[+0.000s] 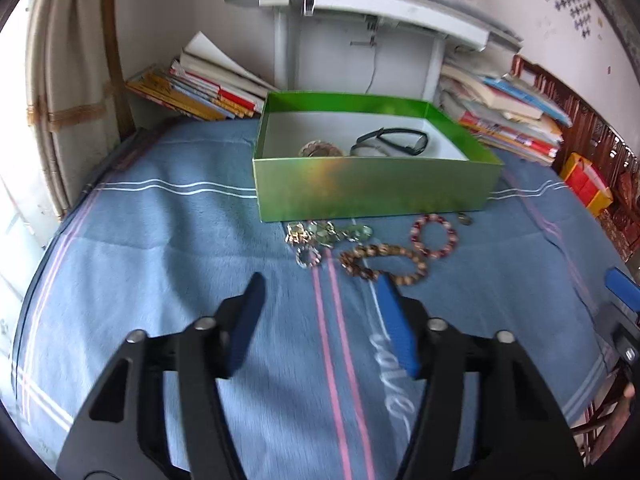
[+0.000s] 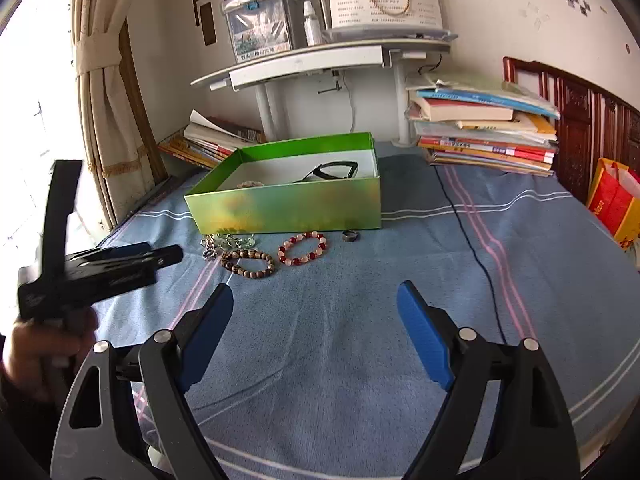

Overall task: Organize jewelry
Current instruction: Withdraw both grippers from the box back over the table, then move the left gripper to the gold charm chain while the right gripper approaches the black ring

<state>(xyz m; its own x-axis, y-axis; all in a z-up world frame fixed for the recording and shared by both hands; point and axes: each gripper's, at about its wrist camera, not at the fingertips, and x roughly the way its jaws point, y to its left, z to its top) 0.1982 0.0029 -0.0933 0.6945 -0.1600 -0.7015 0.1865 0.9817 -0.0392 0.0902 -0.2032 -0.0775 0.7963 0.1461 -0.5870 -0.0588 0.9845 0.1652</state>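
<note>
Left wrist view: you are tilting your left tongs (image 1: 320,300) down, parted and empty, just short of the brown bead bracelet (image 1: 386,264) lying before the green box (image 1: 372,188). Your right tongs (image 2: 316,308) are gaping wide, empty, farther from that box.

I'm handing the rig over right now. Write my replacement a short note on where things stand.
Left tongs: open, empty, above the blanket just short of the brown bead bracelet.
Right tongs: open, empty, further back.
In the green box: a black band and a pale bracelet.
Still on the blue blanket, in front of the box: silver-green chain cluster, brown bead bracelet, red-and-pink bead bracelet, dark ring.
Left to do: move those four pieces into the box.
</note>
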